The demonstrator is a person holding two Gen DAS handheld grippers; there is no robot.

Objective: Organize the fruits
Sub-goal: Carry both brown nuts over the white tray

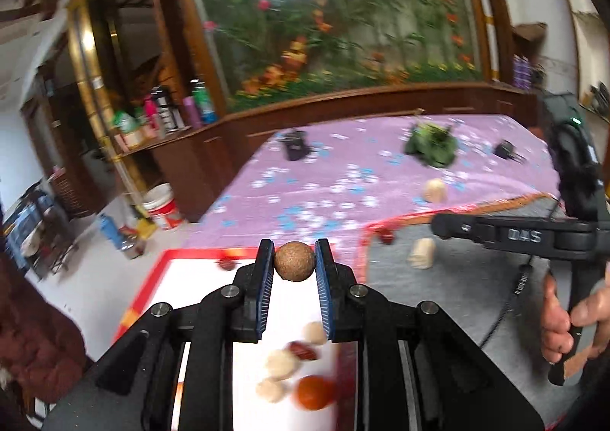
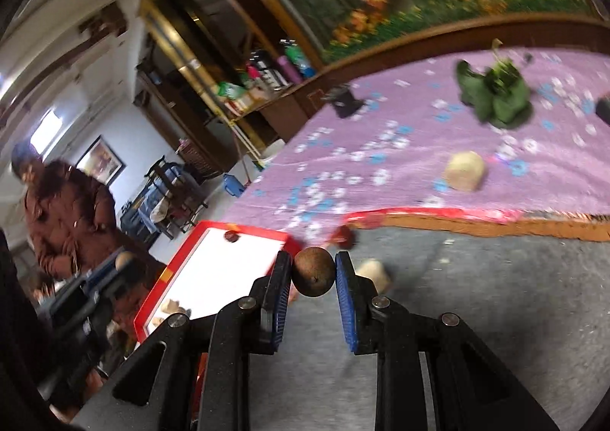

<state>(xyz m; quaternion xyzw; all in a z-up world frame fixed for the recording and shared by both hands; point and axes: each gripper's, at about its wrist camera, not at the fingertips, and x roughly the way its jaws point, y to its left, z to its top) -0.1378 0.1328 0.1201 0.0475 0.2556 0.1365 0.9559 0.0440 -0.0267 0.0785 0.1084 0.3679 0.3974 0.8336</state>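
My left gripper [image 1: 294, 262] is shut on a round brown fruit [image 1: 294, 262] and holds it above the white tray with a red rim [image 1: 167, 253]. On the tray lie pale fruits [image 1: 281, 364], a dark red one [image 1: 303, 351] and an orange one [image 1: 314, 392]. My right gripper [image 2: 313, 270] is shut on another round brown fruit [image 2: 313, 270], above the grey mat [image 2: 495, 297] just right of the tray [image 2: 213, 270]. A pale fruit [image 2: 375, 272] and a red fruit [image 2: 345, 234] lie on the mat; another pale fruit [image 2: 464, 171] lies on the purple cloth.
A green leafy bunch [image 2: 495, 95] and a small dark object [image 2: 345, 101] lie farther back on the purple flowered cloth [image 2: 381, 164]. The right gripper [image 1: 533, 236] and a hand show at right in the left wrist view. A person in brown [image 2: 68, 217] stands at left.
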